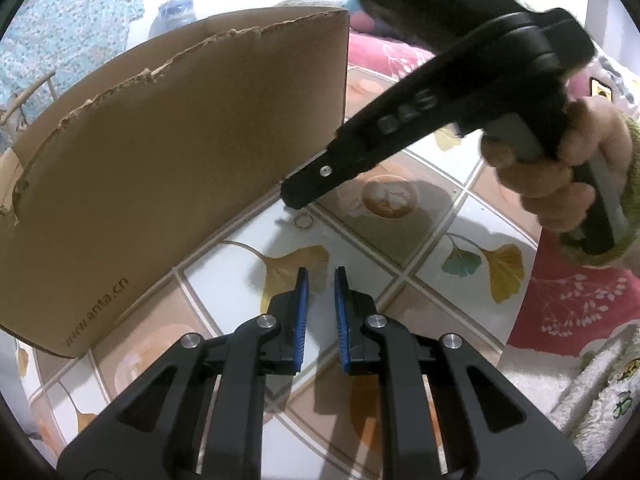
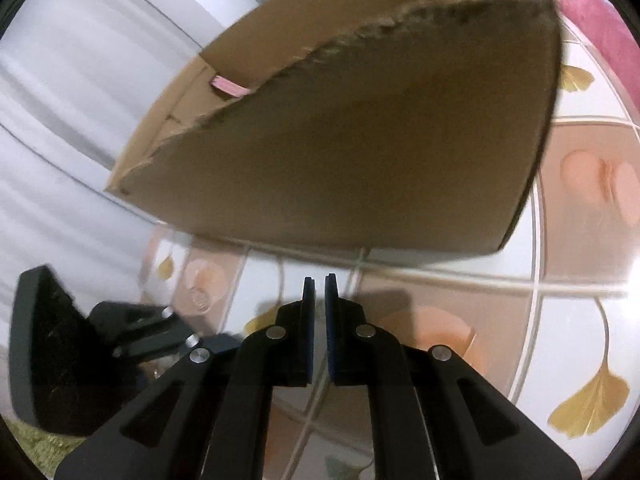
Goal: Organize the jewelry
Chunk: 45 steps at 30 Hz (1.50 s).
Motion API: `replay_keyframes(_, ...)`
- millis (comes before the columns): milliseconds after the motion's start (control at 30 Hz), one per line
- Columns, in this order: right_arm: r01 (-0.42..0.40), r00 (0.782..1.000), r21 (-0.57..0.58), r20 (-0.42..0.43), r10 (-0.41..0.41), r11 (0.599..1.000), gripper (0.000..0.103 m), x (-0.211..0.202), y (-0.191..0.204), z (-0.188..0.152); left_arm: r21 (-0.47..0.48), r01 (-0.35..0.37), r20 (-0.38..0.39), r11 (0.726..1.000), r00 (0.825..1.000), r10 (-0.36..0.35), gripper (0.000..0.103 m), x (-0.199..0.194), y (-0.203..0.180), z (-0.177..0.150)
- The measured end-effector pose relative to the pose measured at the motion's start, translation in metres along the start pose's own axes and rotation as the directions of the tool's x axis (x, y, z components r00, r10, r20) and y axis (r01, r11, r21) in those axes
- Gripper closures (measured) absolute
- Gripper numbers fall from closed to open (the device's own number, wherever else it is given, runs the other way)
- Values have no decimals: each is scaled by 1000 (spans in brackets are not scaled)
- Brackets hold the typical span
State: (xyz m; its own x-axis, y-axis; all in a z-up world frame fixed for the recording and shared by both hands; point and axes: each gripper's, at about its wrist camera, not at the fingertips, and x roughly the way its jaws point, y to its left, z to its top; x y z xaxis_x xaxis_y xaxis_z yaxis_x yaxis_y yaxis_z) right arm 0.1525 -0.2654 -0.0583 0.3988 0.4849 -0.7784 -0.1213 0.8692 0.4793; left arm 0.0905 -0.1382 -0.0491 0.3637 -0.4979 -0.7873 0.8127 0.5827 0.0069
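Two grippers are over the ginkgo-leaf patterned tabletop (image 1: 420,280), and one small thin metal ring (image 1: 303,222) is the only jewelry I can pick out. It lies flat on a white tile, just beside the lower corner of the open brown cardboard box (image 1: 180,152) with its torn top edge.

My left gripper (image 1: 321,280) hovers short of the ring with its blue-padded jaws a narrow gap apart and nothing between them. My right gripper (image 2: 319,286) has its jaws almost together, only a slit showing, and I see nothing held there either. In the left view its black finger tips reach down to a spot just above the ring, my right hand (image 1: 560,168) wrapped around the handle; whether the tips touch the ring I cannot tell.

Inside the box I can make out a small pink object (image 2: 230,86) against the far wall, too blurred to identify.

I judge the ring is the next thing to go into the box. My worry is the grip: the ring is thin and flat on a slick surface, so nearly closed jaws could skid it under the box edge or flick it away. With both grippers converging near the same corner, they could also knock each other or nudge the light box.
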Motion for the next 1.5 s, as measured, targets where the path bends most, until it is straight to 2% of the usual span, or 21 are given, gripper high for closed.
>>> replay_keyframes(133, -34, 999, 6, -24, 34, 999, 98, 4, 3, -6, -1, -9, -5, 1000, 1000, 9, 91, 1, -1, 2)
replay_keyframes(300, -139, 987, 80, -73, 145, 987, 98, 11, 6, -24, -20, -8, -9, 1000, 1000, 8, 90, -3, 0, 0)
replay_keyframes(467, -113, 994, 59, 0, 113, 992, 97, -12, 5, -28, -27, 0, -9, 1000, 1000, -1, 90, -6, 2, -3)
replay_keyframes(533, -98, 995, 31, 4, 98, 995, 97, -16, 7, -28, -31, 14, -6, 999, 1000, -14, 90, -5, 3, -3)
replay_keyframes(667, -59, 997, -81, -46, 55, 995, 97, -15, 13, -28, -9, 40, -6, 999, 999, -41, 89, -4, 3, -1)
replay_keyframes(800, -35, 995, -200, -99, 15, 979, 97, -9, 19, -31, 10, 67, -9, 998, 998, -67, 81, -3, 1, 1)
replay_keyframes(867, -35, 994, -223, -113, 10, 974, 97, -6, 21, -30, 23, 67, -7, 997, 998, -67, 81, -2, 0, 3)
replay_keyframes(1233, -34, 988, -195, -153, 4, 980, 96, -4, 19, -28, 81, 45, 2, 996, 999, -45, 81, 3, -6, 5)
replay_keyframes(1300, -34, 988, -171, -154, 8, 985, 92, -6, 17, -26, 83, 49, 1, 995, 999, -50, 81, 3, -5, 5)
replay_keyframes(1400, -40, 989, -140, -147, 19, 989, 77, -11, 12, -23, 88, 54, 4, 995, 999, -54, 81, 2, -4, 4)
replay_keyframes(1500, -34, 991, -144, -136, 15, 989, 75, -15, 13, -21, 92, 62, 7, 994, 998, -63, 81, 1, -4, 3)
